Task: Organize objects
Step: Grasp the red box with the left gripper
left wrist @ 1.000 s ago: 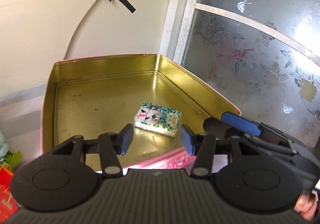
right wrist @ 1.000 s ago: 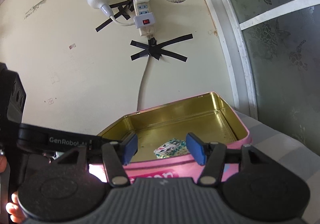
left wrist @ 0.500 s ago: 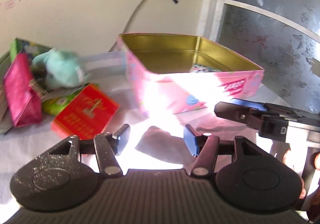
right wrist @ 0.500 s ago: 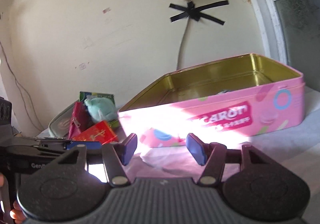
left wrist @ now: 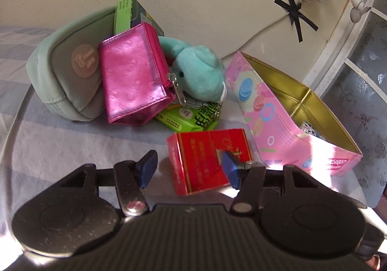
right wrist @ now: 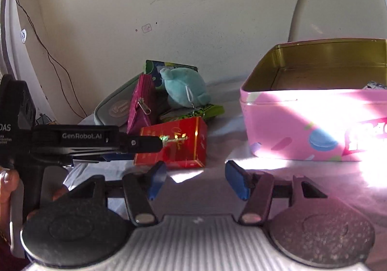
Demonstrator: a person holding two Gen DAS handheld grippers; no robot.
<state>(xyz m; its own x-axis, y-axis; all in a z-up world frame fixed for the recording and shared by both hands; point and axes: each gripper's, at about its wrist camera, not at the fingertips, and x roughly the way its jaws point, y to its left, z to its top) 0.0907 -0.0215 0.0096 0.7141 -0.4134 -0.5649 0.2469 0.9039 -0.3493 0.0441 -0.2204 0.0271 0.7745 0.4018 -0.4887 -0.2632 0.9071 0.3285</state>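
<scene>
Both grippers are part open and hold nothing. The left gripper point(left wrist: 188, 169), jaws just widened, hangs over the red box point(left wrist: 208, 159), which lies on the cloth beside the pink tin point(left wrist: 266, 111); the right gripper point(right wrist: 196, 180) is nearby.

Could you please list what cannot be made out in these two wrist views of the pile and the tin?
- Small item in the pink tin: the tin's wall hides most of it in both views.
- Green box at the back: the grey pouch and magenta purse cover it.
- Flat green pack: partly under the teal plush.
- Red box: print too small to read.
</scene>
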